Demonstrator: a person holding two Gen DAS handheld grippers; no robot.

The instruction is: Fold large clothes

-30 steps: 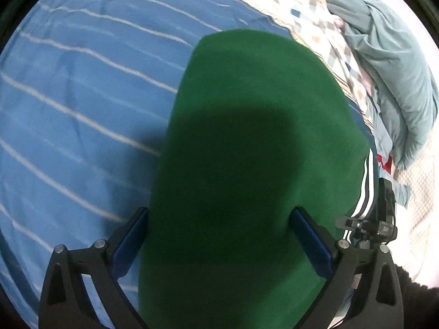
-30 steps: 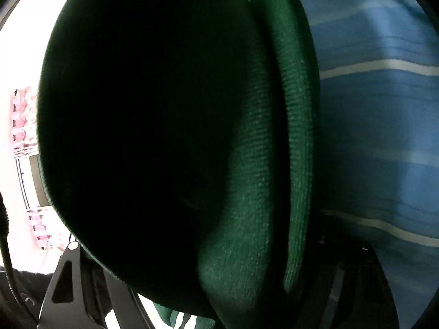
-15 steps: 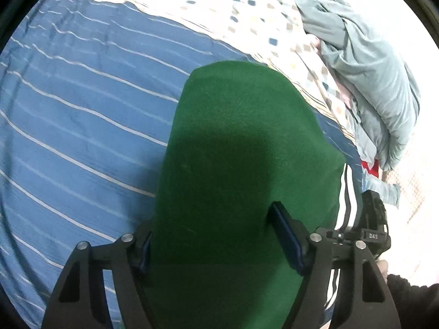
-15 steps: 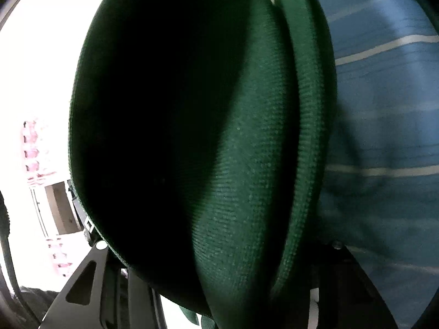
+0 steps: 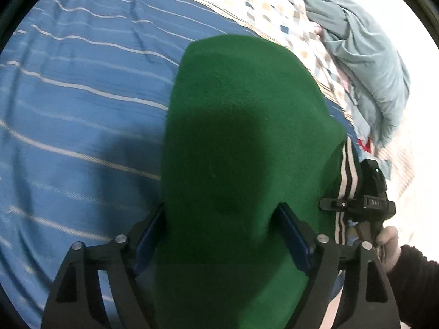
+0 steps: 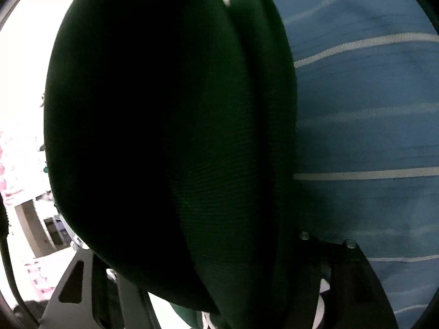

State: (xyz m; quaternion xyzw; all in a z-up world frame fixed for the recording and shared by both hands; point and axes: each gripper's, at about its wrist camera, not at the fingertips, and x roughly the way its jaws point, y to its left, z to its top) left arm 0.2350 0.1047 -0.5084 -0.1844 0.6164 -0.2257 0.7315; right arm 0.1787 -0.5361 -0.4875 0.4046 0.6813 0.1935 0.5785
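Two grippers work on one green garment (image 5: 241, 142). From the left wrist view, the left gripper (image 5: 219, 233) has its blue pads (image 5: 293, 241) on either side of a thick stack of the green cloth; its jaws are opening, the cloth lies between them, and the pads look to rest against the fabric edges, though whether they press is hard to tell. At the right edge of that view the right gripper (image 5: 367, 203) shows beside the garment's striped trim (image 5: 348, 170), with a person's hand (image 5: 387, 244) and dark sleeve (image 5: 417, 279) behind it. From its own camera the folded green layers (image 6: 170, 148) fill the view and hide the fingertips; its jaws are opening too, with cloth between them.

The garment lies on a blue striped bedsheet (image 5: 76, 104), already doubled into layers, so the step in hand looks like setting down a finished fold. The next move probably calls for drawing both grippers clear without dragging the layers, then squaring or folding once more.

Farther off, to the right: one patterned quilt (image 5: 274, 11) and one grey-green garment heap (image 5: 367, 54).
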